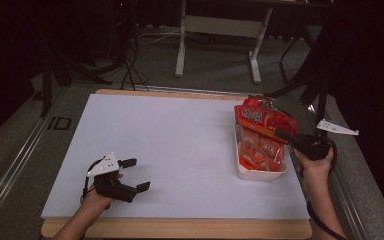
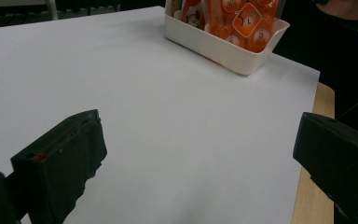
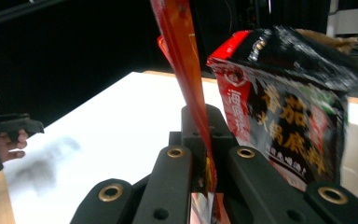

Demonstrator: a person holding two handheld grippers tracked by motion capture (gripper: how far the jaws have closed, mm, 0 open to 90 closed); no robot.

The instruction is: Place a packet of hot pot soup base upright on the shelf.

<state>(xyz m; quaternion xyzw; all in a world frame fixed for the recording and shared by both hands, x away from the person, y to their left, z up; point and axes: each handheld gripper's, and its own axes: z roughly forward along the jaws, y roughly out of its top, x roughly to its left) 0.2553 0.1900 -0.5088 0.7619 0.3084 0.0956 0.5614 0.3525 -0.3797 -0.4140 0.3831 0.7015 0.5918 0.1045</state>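
Orange packet (image 1: 266, 122) | clamped in right gripper (image 1: 283, 134) jaws over white tray (image 1: 260, 173) | left gripper (image 1: 135, 175) jaws apart above worktop (image 1: 180, 140)

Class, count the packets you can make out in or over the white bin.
2: an orange packet clamped in the right gripper over the white bin, and a dark red packet beside it. More may be hidden.

Dim room, bright tabletop, blurred close foreground

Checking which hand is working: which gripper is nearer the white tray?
Right. The right gripper is over the white tray, clamping an orange packet; the left gripper rests open across the table.
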